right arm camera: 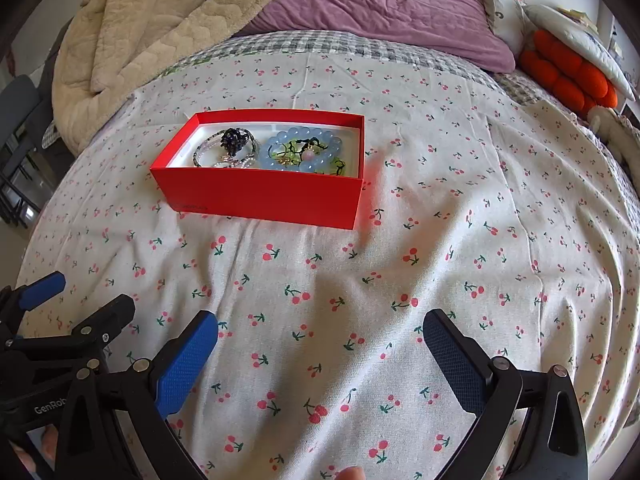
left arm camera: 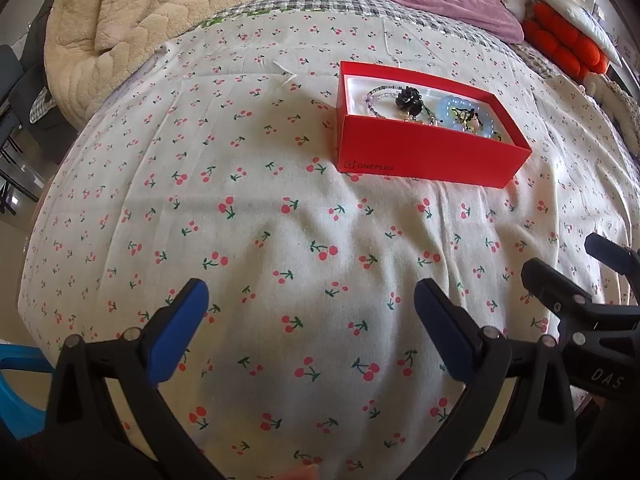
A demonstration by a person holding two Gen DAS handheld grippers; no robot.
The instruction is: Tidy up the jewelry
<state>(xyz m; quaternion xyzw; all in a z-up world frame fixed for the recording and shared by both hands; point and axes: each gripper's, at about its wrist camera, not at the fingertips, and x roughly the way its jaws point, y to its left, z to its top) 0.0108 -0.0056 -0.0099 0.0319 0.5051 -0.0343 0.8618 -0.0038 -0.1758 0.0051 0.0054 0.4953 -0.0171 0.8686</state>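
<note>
— Cherry-print bedsheet [right arm camera: 400, 240], soft and creased. Where's the jewelry?

— Heaped in the red box [right arm camera: 264, 196] mid-bed: a blue bead bracelet [right arm camera: 304, 152] beside a dark flower piece [right arm camera: 234, 140], strands seemingly tangled, though it's small to tell.

— And the grippers?

— Left gripper [left arm camera: 312, 304] and right gripper [right arm camera: 320, 334] hover near, fingers spread, empty. Pulling one strand could drag others out, or tip the light box on that soft bedding.

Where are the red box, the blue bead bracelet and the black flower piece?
red box [right arm camera: 264, 196]: right wrist view, front wall.
blue bead bracelet [right arm camera: 310, 165]: right wrist view, near beads.
black flower piece [right arm camera: 235, 139]: right wrist view, centre.
</note>
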